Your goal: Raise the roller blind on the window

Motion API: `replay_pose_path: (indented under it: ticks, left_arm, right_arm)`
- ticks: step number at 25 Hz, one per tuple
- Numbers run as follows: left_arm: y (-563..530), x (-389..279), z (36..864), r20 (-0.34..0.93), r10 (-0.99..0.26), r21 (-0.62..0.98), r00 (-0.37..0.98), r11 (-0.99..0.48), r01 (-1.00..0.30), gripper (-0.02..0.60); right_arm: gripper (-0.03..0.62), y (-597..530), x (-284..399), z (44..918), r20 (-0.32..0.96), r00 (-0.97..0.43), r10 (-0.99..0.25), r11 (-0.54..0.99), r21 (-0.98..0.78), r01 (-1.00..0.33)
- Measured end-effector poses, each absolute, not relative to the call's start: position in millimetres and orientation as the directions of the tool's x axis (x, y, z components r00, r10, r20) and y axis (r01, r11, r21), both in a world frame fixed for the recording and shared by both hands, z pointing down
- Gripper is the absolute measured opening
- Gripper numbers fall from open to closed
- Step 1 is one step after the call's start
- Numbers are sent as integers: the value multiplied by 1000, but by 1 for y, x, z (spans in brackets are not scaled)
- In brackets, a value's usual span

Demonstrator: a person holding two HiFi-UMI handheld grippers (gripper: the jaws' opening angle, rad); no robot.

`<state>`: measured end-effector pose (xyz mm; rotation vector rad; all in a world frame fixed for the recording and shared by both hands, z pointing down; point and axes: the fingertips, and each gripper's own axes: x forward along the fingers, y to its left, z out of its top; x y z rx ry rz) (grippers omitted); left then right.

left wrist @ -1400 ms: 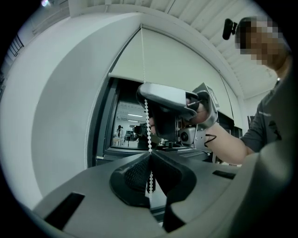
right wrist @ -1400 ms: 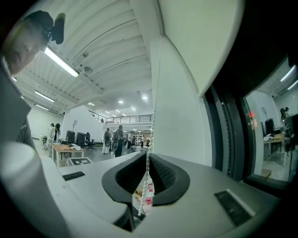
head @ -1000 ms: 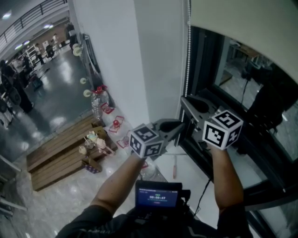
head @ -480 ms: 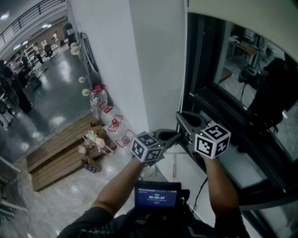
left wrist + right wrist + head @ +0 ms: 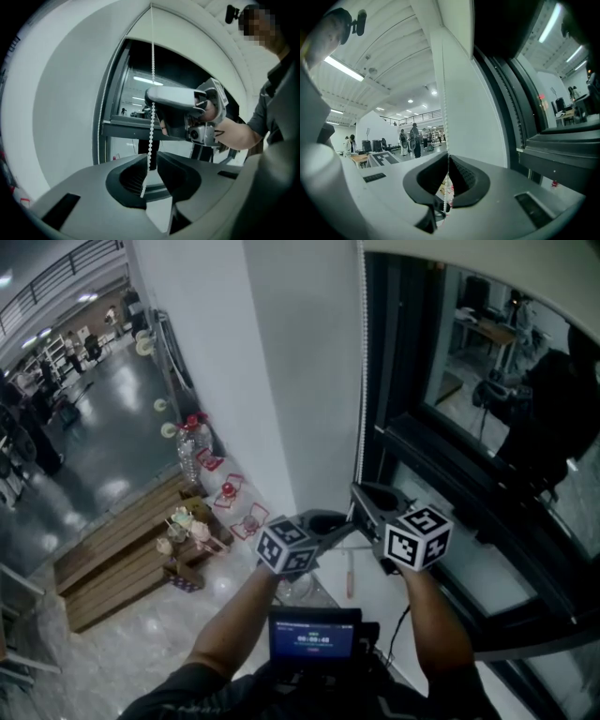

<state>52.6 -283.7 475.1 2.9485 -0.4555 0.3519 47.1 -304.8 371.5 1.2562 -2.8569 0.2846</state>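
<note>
Hand-over-hand pulling of the chain [image 5: 444, 117]: the right gripper [image 5: 447, 174] clamps it, while the left gripper [image 5: 151, 161] has just been opening its jaws around it, probably to regrip higher next.

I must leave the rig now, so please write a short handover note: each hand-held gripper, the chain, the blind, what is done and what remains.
Left hand-held gripper: open. Its jaws have just been opening, and the bead chain runs loose between them.
Right hand-held gripper: shut on the bead chain.
Roller blind: its lower edge is high and much of the window glass is bare.
Left to do: probably re-grip the chain with the left and keep pulling. I cannot tell how far the blind must still go.
</note>
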Motion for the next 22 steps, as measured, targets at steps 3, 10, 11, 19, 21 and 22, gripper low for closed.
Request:
replay_pose_path:
  ticks: [3, 10, 11, 19, 21, 22]
  left_arm:
    - [-276, 39, 463, 274, -249, 41, 929, -962, -270, 112]
    - [-293, 18, 330, 20, -348, -9, 937, -937, -348, 110]
    - [-292, 21, 312, -10, -343, -19, 939, -939, -343, 106]
    - [-308, 50, 257, -48, -353, -10, 934, -935, -354, 60]
    - [-308, 56, 254, -51, -342, -9, 938, -939, -343, 61]
    - [-307, 58, 252, -48, -338, -16, 940, -941, -339, 60]
  right_arm:
    - [11, -306, 50, 371, 81, -679, -730, 662, -164, -731]
    - [11, -303, 45, 372, 70, -693, -718, 676, -168, -717]
    - [11, -302, 44, 372, 69, -695, -716, 678, -168, -716]
    - [11, -296, 38, 371, 63, -708, -704, 692, -163, -703]
    - [11, -293, 36, 370, 63, -711, -700, 696, -160, -700]
    - [11, -291, 36, 370, 63, -713, -699, 698, -160, -698]
